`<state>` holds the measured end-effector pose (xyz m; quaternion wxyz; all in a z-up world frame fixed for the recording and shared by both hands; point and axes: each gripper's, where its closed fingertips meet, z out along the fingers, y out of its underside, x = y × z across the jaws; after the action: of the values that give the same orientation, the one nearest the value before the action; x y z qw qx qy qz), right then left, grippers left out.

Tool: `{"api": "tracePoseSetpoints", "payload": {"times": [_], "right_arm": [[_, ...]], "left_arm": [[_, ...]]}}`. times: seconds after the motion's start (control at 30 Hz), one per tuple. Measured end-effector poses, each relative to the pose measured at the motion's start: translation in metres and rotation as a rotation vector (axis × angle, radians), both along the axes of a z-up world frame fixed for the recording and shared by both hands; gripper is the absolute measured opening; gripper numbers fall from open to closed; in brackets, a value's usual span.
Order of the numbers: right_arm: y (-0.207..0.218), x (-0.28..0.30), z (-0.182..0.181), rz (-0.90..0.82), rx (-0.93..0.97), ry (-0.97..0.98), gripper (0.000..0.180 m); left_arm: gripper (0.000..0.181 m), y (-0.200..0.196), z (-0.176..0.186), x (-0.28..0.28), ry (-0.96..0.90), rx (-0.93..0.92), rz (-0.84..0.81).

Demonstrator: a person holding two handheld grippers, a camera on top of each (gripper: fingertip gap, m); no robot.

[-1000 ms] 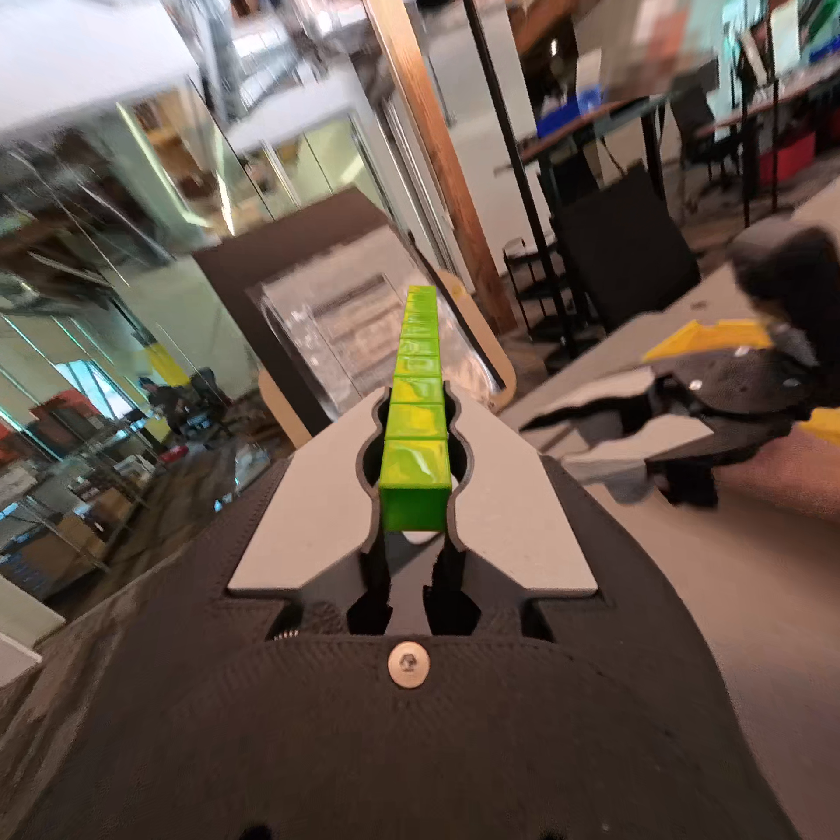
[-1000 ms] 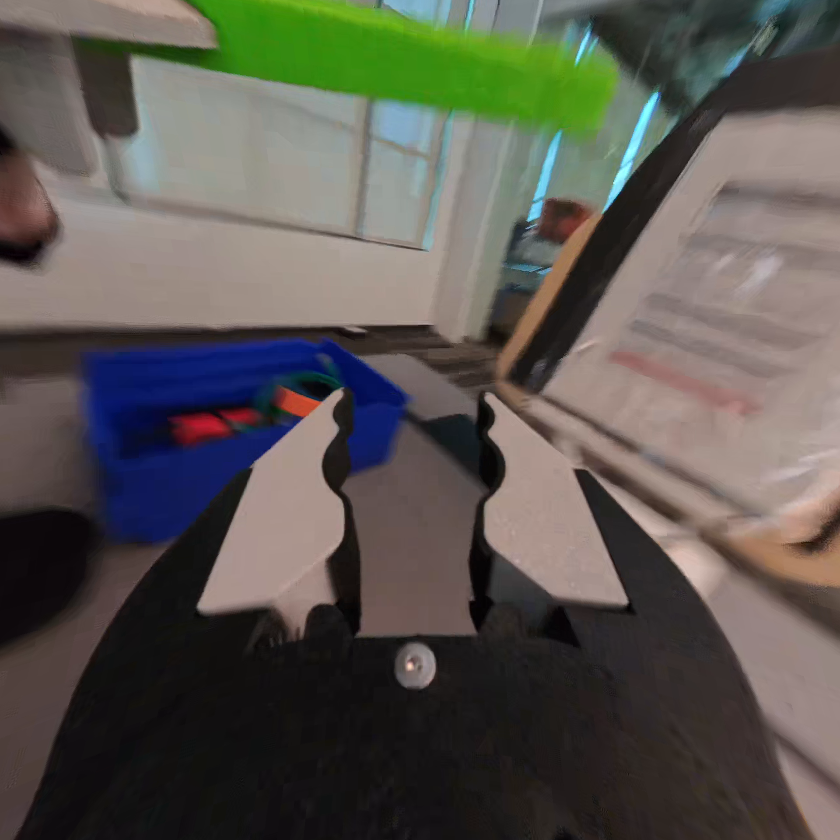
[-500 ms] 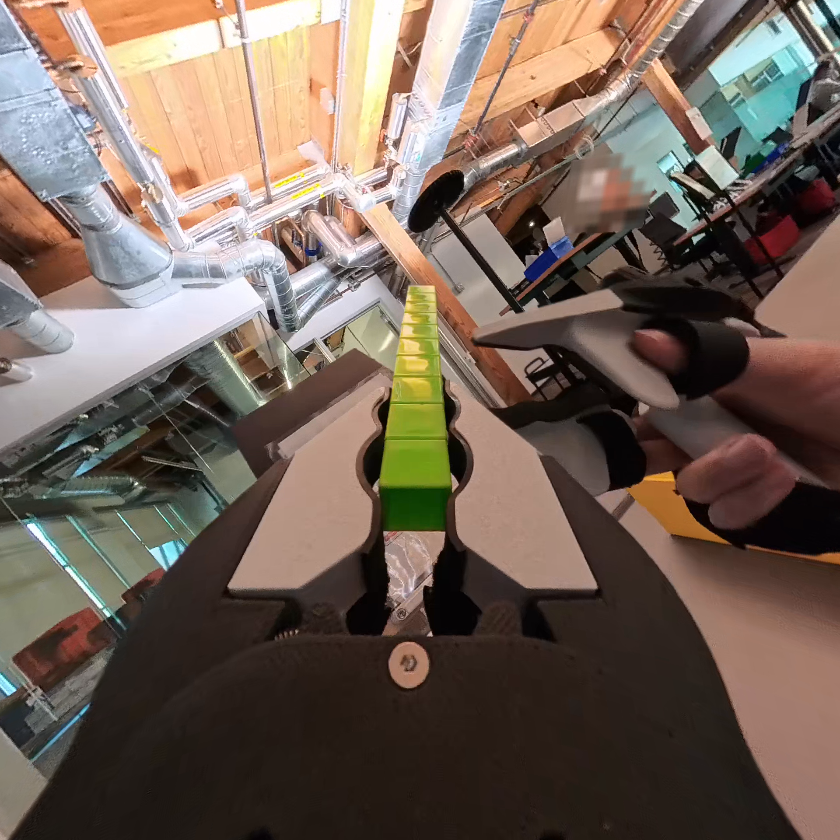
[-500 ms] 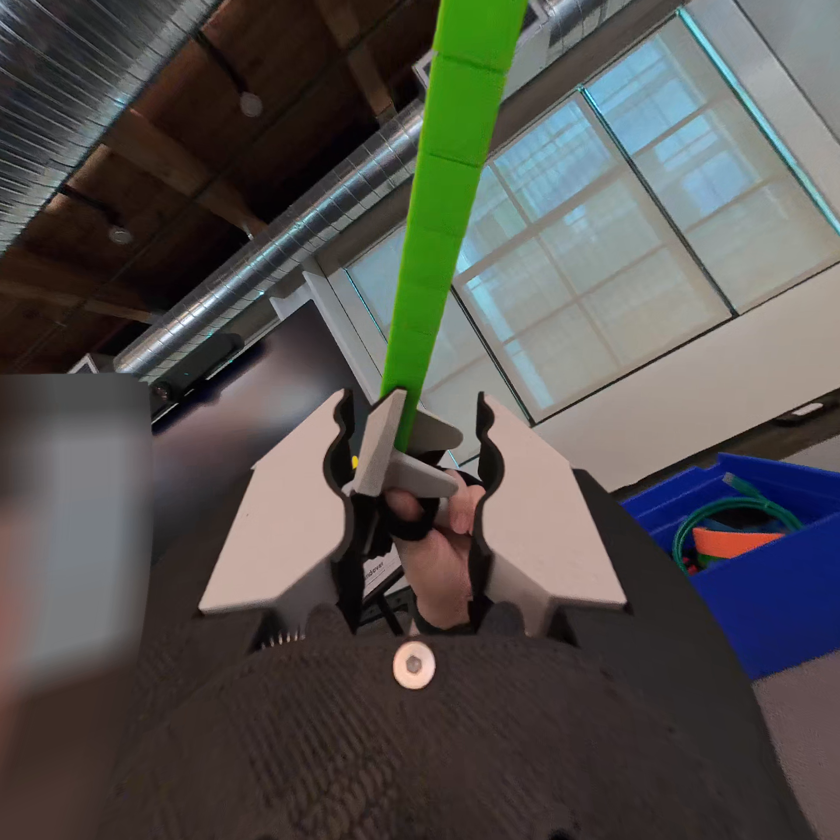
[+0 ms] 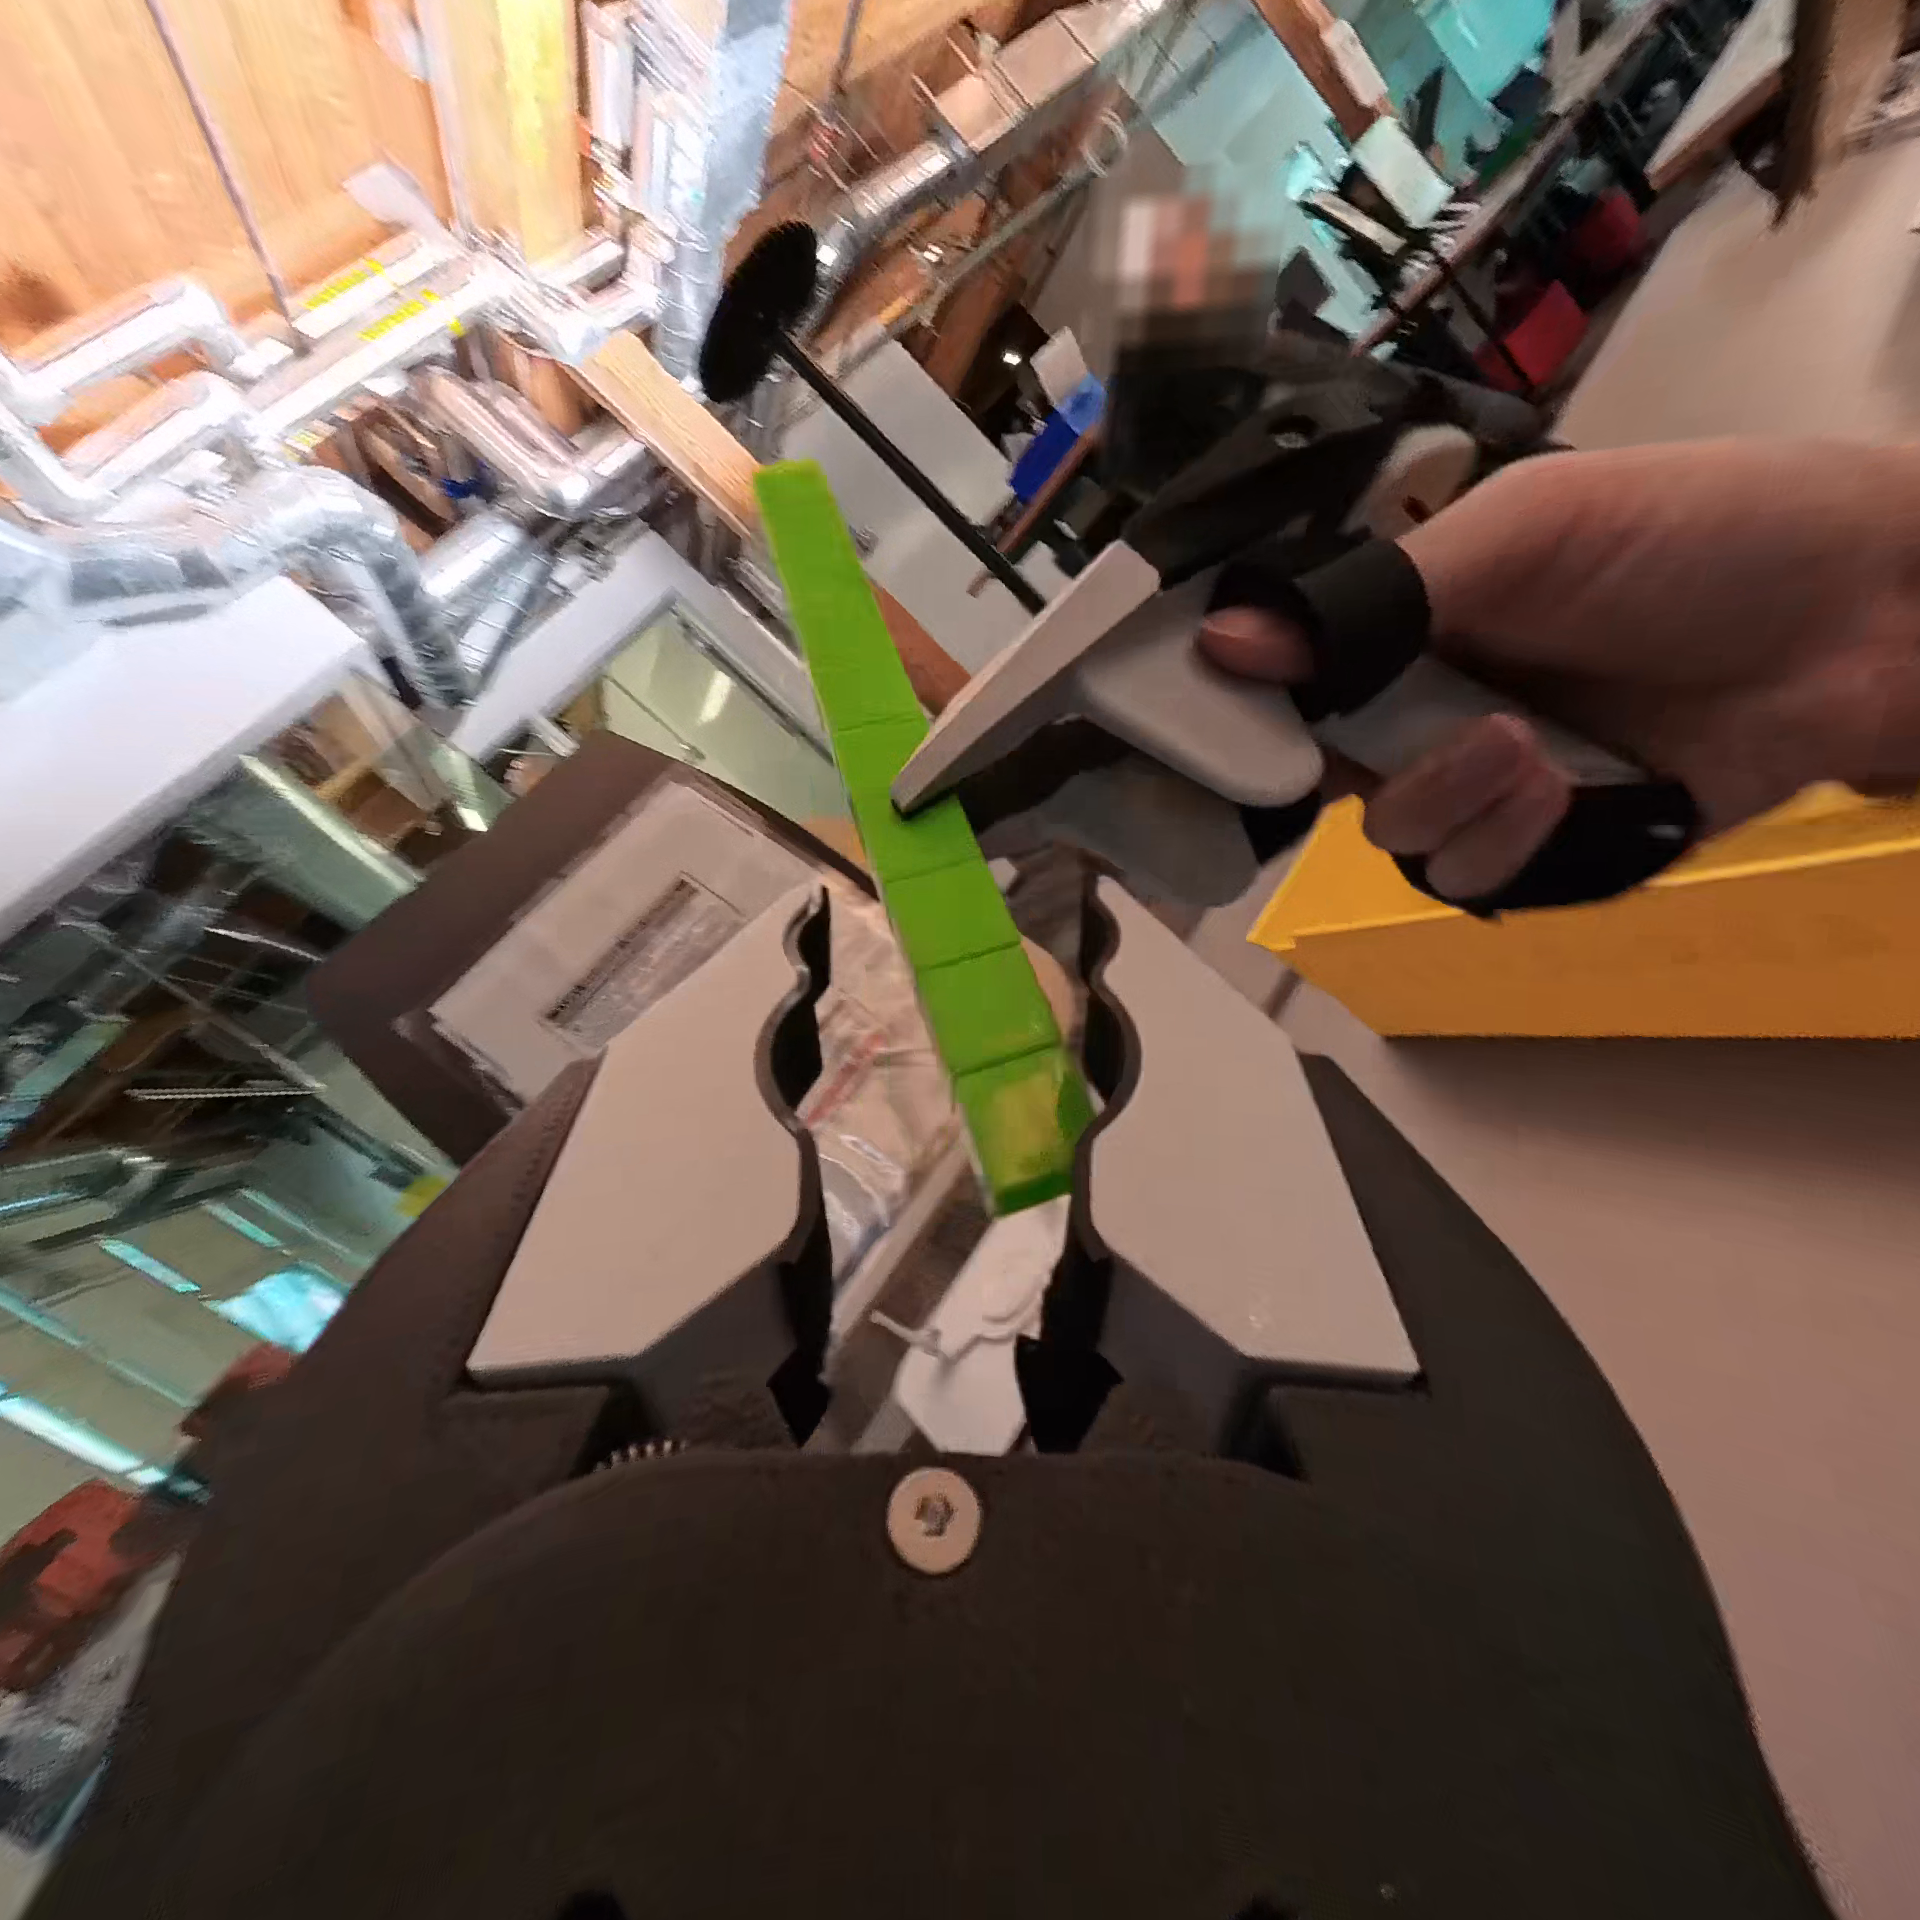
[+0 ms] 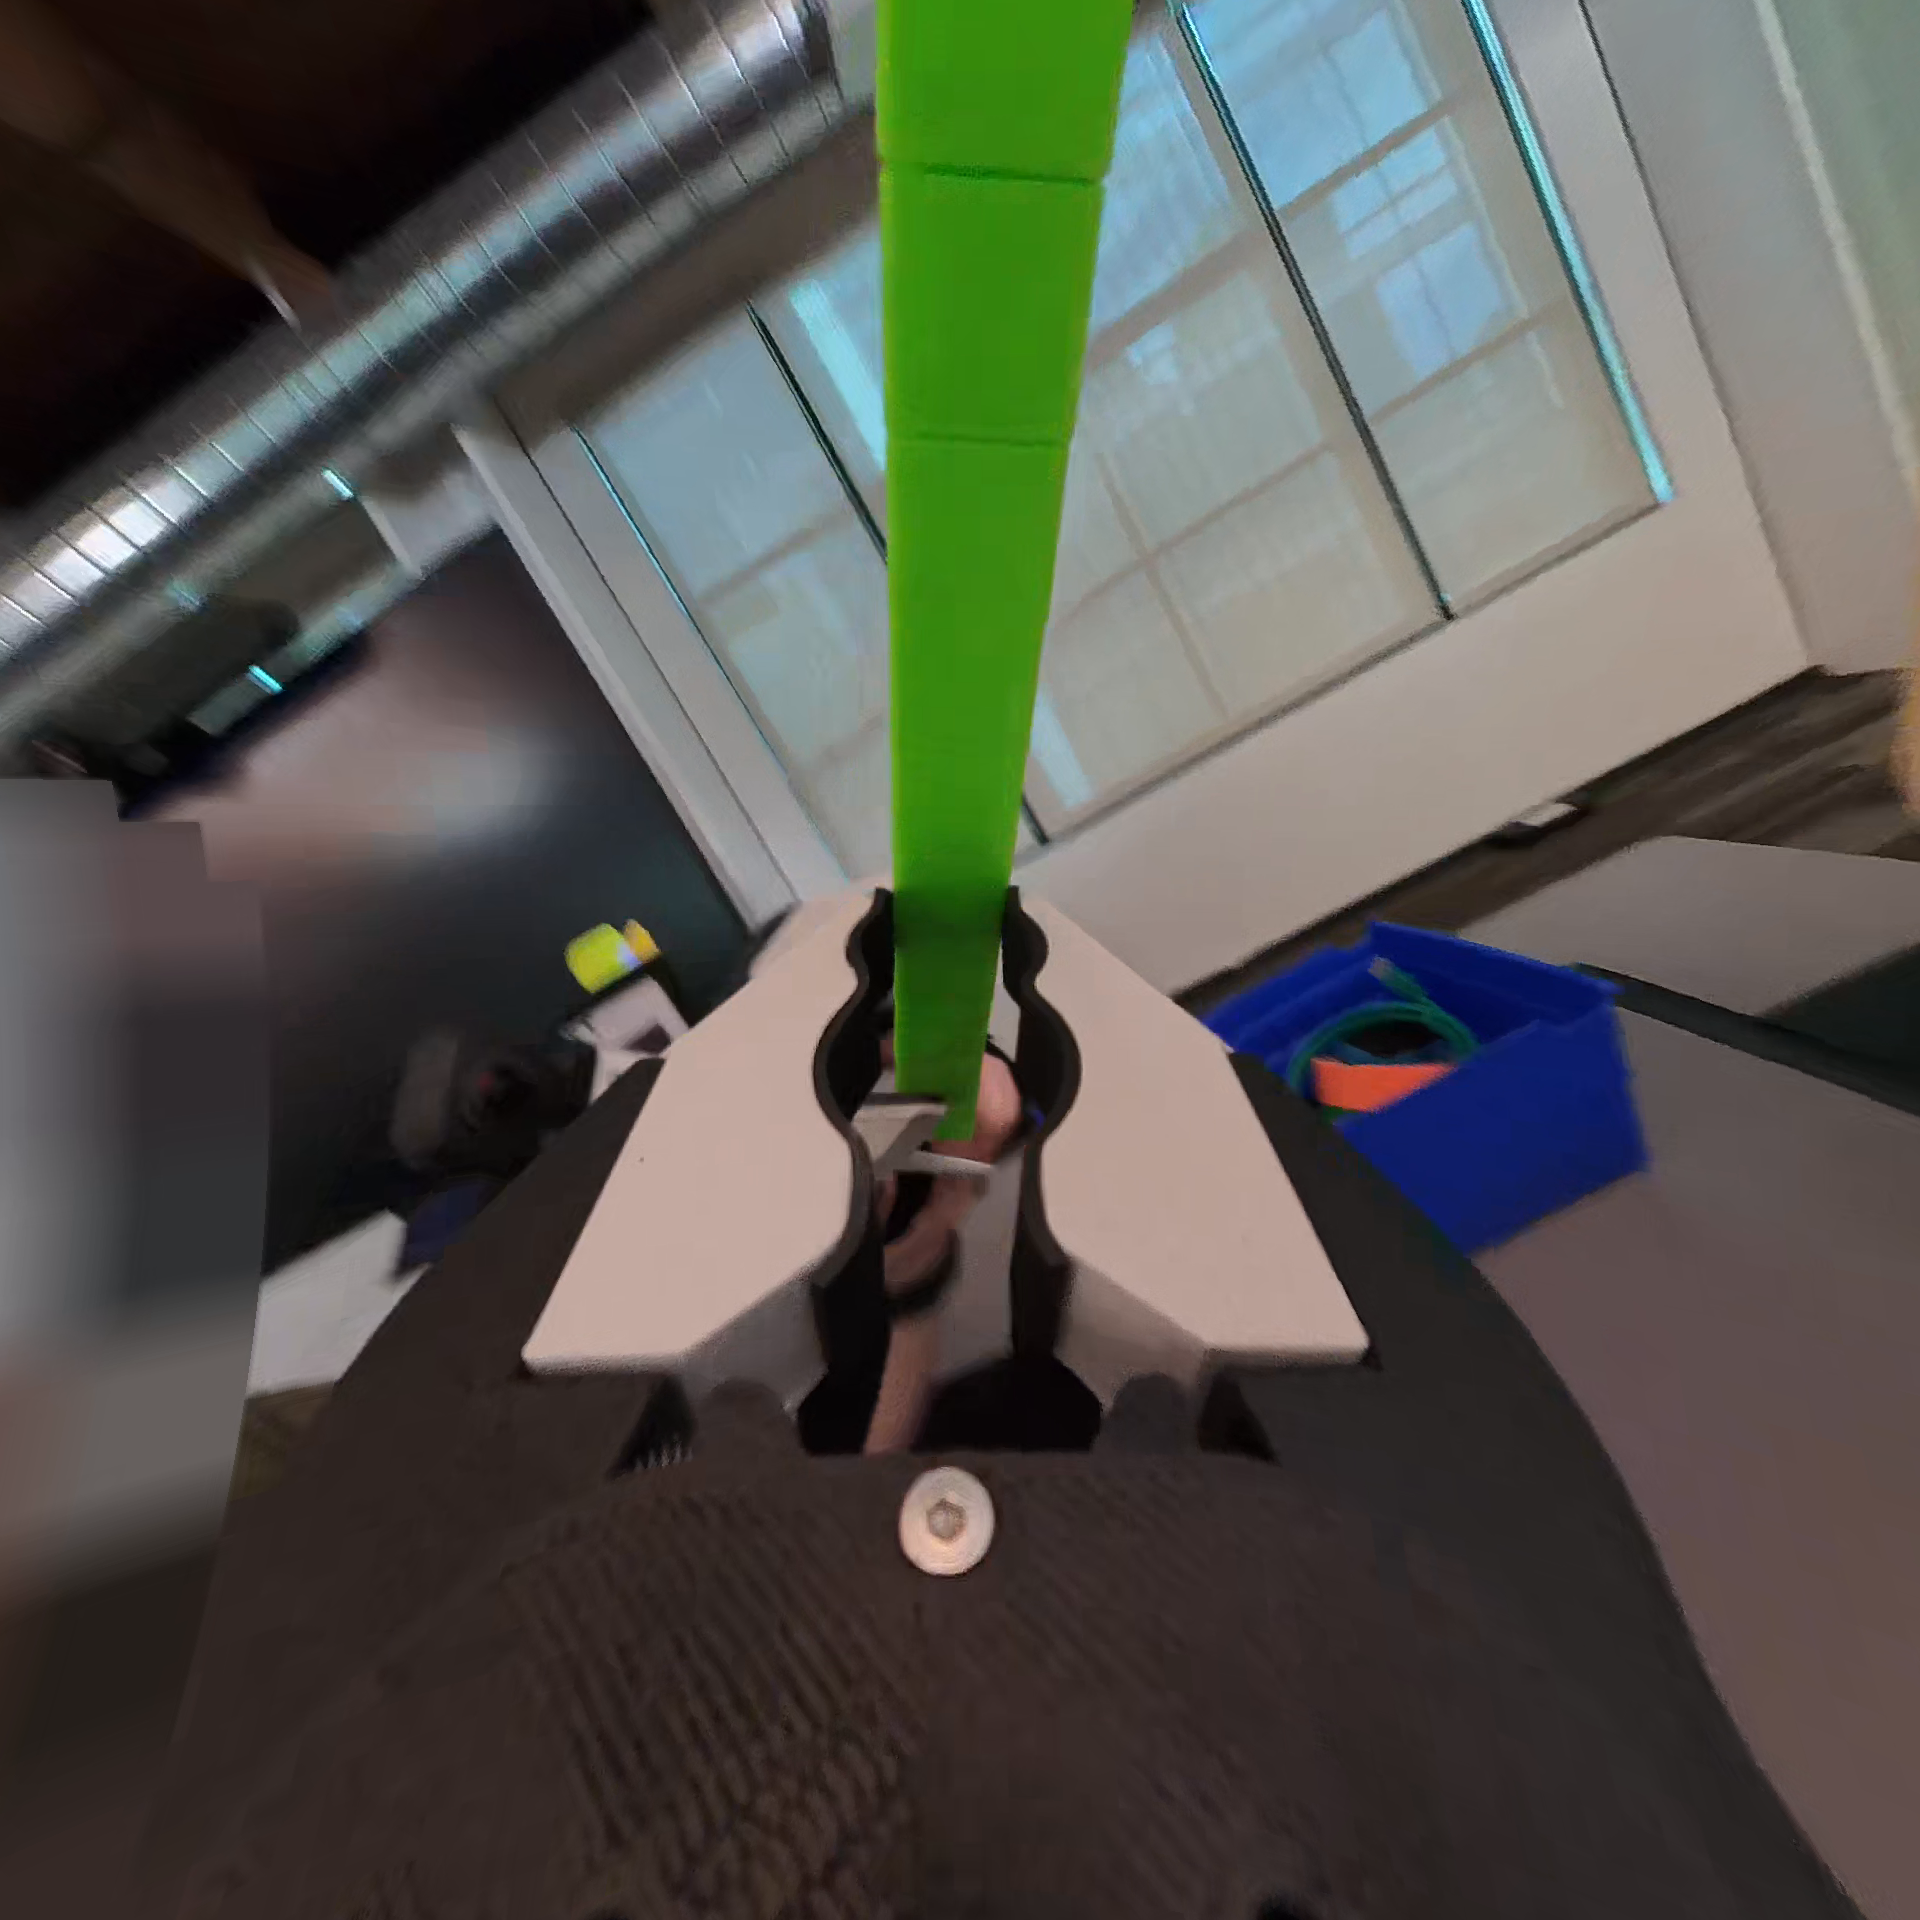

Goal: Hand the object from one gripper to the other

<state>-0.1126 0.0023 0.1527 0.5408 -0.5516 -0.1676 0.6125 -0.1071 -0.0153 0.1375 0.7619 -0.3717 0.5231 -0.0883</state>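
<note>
Right gripper (image 6: 948,925) is clamped on the green bar (image 6: 977,582). Left gripper (image 5: 954,904) stands wide open, bar (image 5: 914,852) leaning at its one-o'clock finger. Only the right view shows the blue bin (image 6: 1538,1101); only the left, a yellow bin (image 5: 1621,935).

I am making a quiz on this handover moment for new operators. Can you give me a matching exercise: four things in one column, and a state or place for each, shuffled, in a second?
Things:
1. left tongs
2. right tongs
3. green segmented bar
4. blue bin

States or places:
A. holds coiled cables, stands on the table
B. closed on the bar
C. open, fingers apart on either side of the bar's end
D. tilted, lower end between the open fingers

Pairs: 1-C, 2-B, 3-D, 4-A
</note>
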Motion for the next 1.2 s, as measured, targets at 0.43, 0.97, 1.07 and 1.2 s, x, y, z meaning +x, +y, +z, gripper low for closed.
{"api": "tracePoseSetpoints", "payload": {"times": [0.43, 0.97, 1.07, 1.2], "right_arm": [[-0.04, 0.035, -0.083, 0.121, 0.201, -0.813, 0.019], [-0.048, 0.013, -0.118, 0.199, 0.268, -1.037, 0.02], [-0.037, 0.011, -0.112, 0.132, 0.342, -1.016, 0.02], [-0.021, 0.01, -0.073, -0.004, 0.421, -0.789, 0.049]], "left_arm": [[0.05, -0.024, -0.034, 0.006, 0.14, -0.708, -0.448], [0.024, -0.037, -0.058, 0.023, 0.231, -0.828, -0.517], [0.02, -0.031, -0.054, 0.019, 0.22, -0.809, -0.489], [0.02, 0.007, -0.015, -0.014, -0.012, -0.831, -0.388]]}}
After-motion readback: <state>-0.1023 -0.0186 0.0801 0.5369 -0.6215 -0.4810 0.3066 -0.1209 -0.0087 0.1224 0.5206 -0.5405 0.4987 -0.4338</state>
